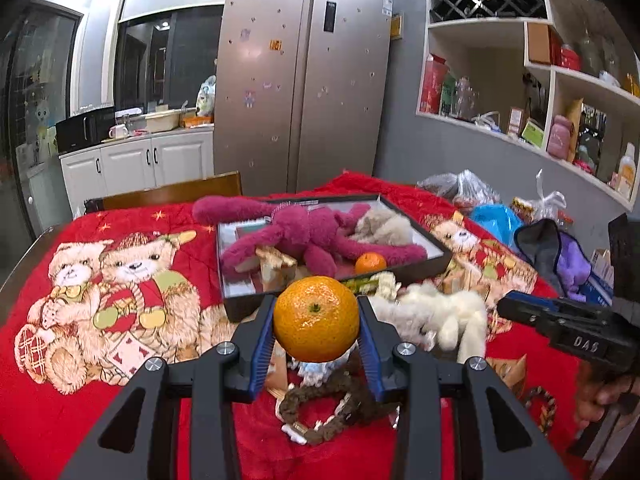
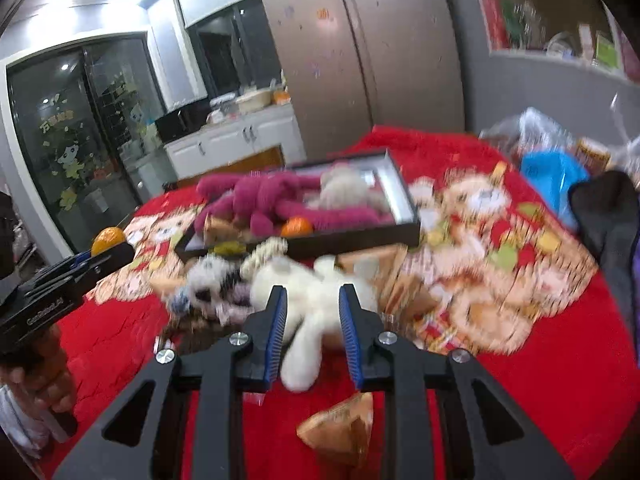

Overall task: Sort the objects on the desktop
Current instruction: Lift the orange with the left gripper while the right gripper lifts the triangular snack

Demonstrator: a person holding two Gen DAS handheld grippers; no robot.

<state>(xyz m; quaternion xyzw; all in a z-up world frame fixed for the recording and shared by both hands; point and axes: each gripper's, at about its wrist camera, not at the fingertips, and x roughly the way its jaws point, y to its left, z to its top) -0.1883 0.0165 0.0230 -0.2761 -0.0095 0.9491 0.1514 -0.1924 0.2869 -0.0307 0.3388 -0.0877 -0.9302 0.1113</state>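
Above the red-covered table point(image 1: 60, 420), the left claw point(image 1: 316, 320) is clamped on an orange point(image 1: 316, 318), carrying it toward the black tray point(image 1: 436, 258) at twelve o'clock. Rightward, the right claw point(image 2: 312, 320) is clamped on a white plush toy point(image 2: 312, 308) at about its six o'clock; next I judge each must be lifted over the rim and released.

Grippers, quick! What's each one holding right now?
Left gripper: closed on the orange, lifted above the cloth.
Right gripper: closed on the white plush toy.
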